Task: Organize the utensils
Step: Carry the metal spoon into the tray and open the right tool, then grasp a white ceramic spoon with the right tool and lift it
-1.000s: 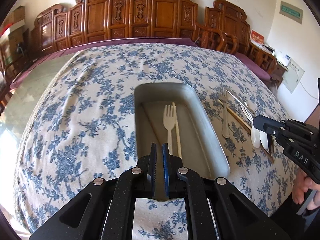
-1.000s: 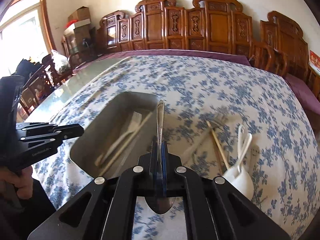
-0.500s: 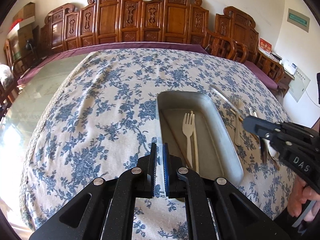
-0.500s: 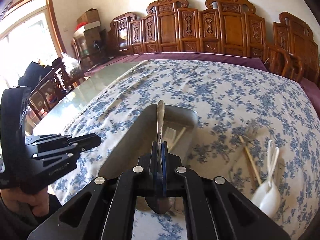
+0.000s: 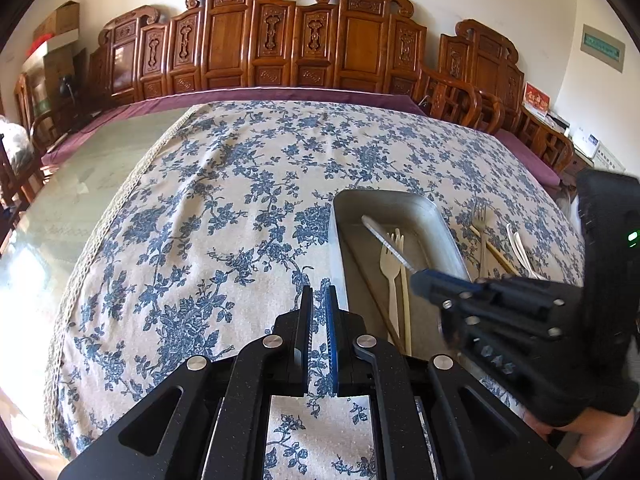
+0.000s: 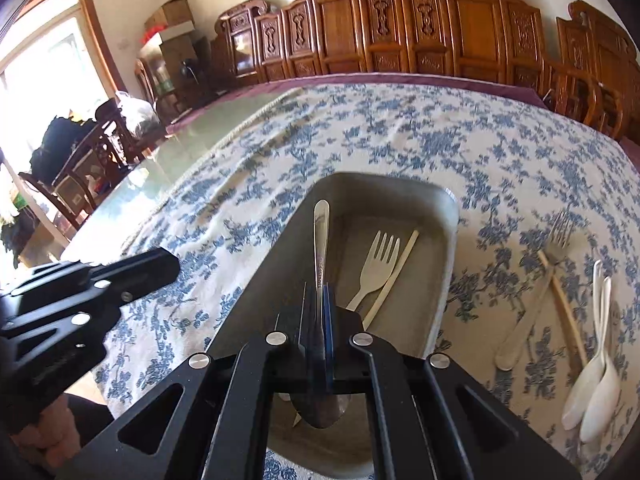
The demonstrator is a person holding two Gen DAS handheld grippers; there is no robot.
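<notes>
A grey metal tray (image 6: 448,240) holds a cream plastic fork (image 6: 376,268) and a pale chopstick (image 6: 396,272). My right gripper (image 6: 318,292) is shut on a steel spoon (image 6: 321,236), handle pointing away, bowl under the jaws, held over the tray's left side. The left wrist view shows the same tray (image 5: 444,220), the fork (image 5: 390,268), and my right gripper (image 5: 420,278) with the spoon handle (image 5: 384,240) above the tray. My left gripper (image 5: 319,300) is shut on nothing, above the cloth left of the tray.
On the blue-flowered tablecloth (image 6: 400,132) right of the tray lie a metal fork (image 6: 536,288), a wooden chopstick (image 6: 564,308) and two white spoons (image 6: 596,380). Carved wooden chairs (image 5: 280,44) line the far side. Bare glass tabletop (image 5: 60,208) lies to the left.
My right gripper has carried the spoon leftward, from beside the tray to above it. In the left wrist view the tray has slid to the right and the right gripper looms closer.
</notes>
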